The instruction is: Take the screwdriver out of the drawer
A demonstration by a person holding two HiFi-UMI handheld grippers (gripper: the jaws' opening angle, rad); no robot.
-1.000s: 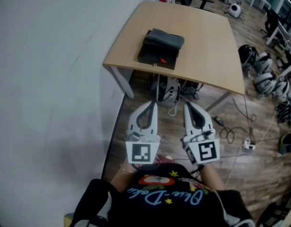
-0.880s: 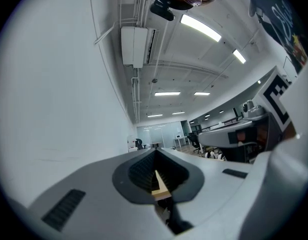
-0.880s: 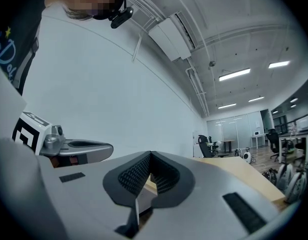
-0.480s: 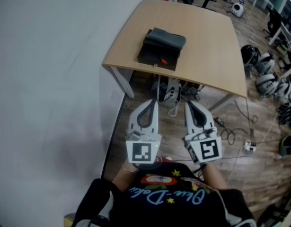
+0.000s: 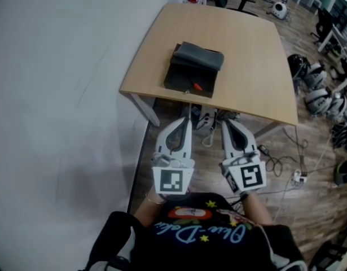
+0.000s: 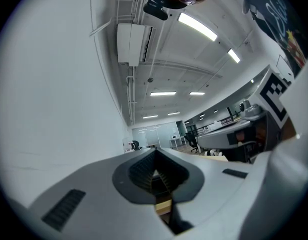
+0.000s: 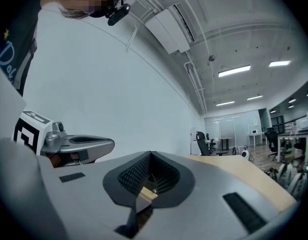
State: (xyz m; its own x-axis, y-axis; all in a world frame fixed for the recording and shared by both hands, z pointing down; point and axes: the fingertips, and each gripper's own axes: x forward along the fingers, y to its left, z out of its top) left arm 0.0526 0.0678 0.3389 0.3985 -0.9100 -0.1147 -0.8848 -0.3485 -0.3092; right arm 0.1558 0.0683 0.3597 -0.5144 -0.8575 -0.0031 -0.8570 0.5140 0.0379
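Observation:
A dark grey drawer box [image 5: 195, 58] stands on the wooden table [image 5: 246, 66] near its front edge. Its drawer [image 5: 186, 81] is pulled out toward me, and a small screwdriver with an orange handle [image 5: 197, 86] lies inside. My left gripper [image 5: 186, 119] and right gripper [image 5: 224, 123] hang side by side below the table's front edge, short of the drawer, both shut and empty. In the left gripper view the jaws [image 6: 154, 153] meet at the tip; the right gripper view shows its jaws [image 7: 150, 155] closed the same way, with the tabletop [image 7: 254, 176] beyond.
A white wall [image 5: 60, 95] runs along the left. Under and beside the table lie cables and a power strip [image 5: 297, 175]. Several helmets [image 5: 317, 92] sit on the wooden floor at the right. Office chairs stand at the far end.
The table and drawer box have come slightly nearer in the head view. Both grippers stay shut and side by side, shifted a little lower in the frame.

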